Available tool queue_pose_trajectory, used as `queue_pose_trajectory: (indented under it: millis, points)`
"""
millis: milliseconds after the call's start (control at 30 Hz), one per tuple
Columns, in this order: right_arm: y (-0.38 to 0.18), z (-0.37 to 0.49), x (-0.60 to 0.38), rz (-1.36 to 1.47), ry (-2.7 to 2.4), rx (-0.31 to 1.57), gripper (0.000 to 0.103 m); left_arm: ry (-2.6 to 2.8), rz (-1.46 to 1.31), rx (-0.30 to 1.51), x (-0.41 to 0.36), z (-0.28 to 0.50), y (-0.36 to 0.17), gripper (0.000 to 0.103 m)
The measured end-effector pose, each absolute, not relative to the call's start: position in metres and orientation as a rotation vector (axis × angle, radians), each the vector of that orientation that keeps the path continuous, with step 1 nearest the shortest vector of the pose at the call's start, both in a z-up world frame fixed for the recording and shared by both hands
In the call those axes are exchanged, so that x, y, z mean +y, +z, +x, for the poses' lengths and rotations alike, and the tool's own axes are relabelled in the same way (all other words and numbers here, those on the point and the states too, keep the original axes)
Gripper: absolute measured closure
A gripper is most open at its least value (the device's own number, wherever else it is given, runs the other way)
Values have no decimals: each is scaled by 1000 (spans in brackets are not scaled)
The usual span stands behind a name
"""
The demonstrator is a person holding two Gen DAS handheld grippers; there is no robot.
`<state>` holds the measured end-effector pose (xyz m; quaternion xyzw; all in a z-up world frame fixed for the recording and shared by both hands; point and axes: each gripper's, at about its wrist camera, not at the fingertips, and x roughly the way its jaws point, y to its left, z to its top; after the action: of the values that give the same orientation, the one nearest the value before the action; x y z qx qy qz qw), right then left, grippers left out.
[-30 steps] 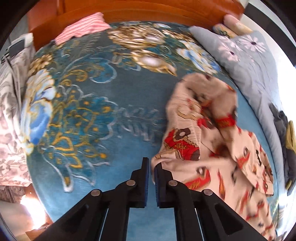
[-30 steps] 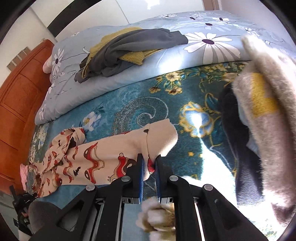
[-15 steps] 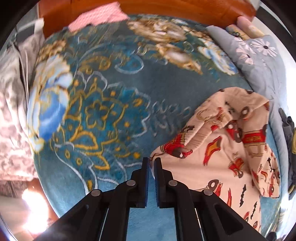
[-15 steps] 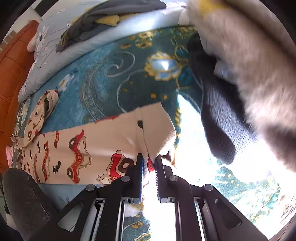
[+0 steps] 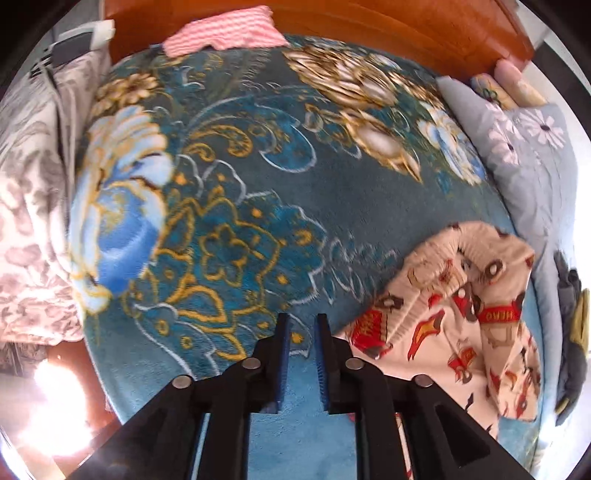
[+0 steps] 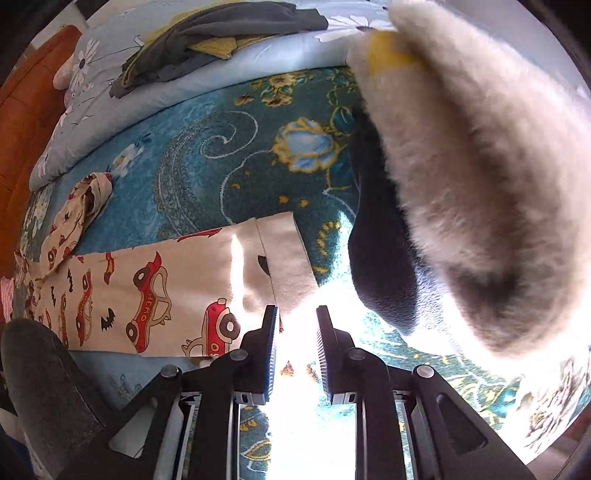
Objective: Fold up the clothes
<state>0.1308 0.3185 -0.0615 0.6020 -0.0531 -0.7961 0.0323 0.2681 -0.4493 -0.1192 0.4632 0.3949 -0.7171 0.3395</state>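
A: Left wrist view, nearest first; left gripper [image 5: 302,325] pointing steeply down, jaws opening, blue pads apart with only the teal plush blanket with gold and blue flower pattern [image 5: 229,206] showing between them; nothing pinched.

B: And the garment?

A: Cream cotton pyjama garment printed with red cartoon cars [image 5: 454,332] lies on the blanket just right of the left gripper; its nearest edge is beside the right finger, contact there cannot be judged; the far end is bunched and folded over itself.

B: Right wrist view?

A: Right gripper [image 6: 295,325] likewise pointing down, jaws opening; the plain cream cuff of the garment lies just ahead of the fingertips, near the left pad, not pressed by either pad; the gap itself shows overexposed glare. The printed length runs away to the left, flat on the blanket, ending in a crumpled part at far left.

B: Surroundings?

A: Right of the cuff, a dark navy fleece item [image 6: 380,258]; above it a large fluffy off-white and grey plush mass with a yellow patch [image 6: 491,177], close to the lens and blurred. Farther off, a pale blue quilt with white daisy print [image 6: 110,99] carrying a heap of dark grey and mustard clothes [image 6: 207,40]. In the left view, farthest, an orange-brown wooden headboard [image 5: 388,26] with a pink-and-white striped cloth [image 5: 221,33] at its foot.
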Motion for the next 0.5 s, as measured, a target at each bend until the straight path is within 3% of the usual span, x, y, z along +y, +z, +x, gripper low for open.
queue_pose_trajectory:
  millis: [100, 300, 433, 500]
  points:
    - [-56, 120, 303, 1791, -2431, -170, 72, -1905, 1199, 1051, -441, 259, -113, 76]
    - [-71, 68, 203, 1657, -2278, -217, 71, -2048, 1241, 1025, -393, 226, -102, 67]
    - [-86, 34, 129, 1607, -2171, -196, 71, -2128, 1260, 1020, -356, 206, -98, 52]
    - [-95, 18, 96, 1604, -2135, -183, 71, -2151, 1290, 978, -340, 197, -99, 50]
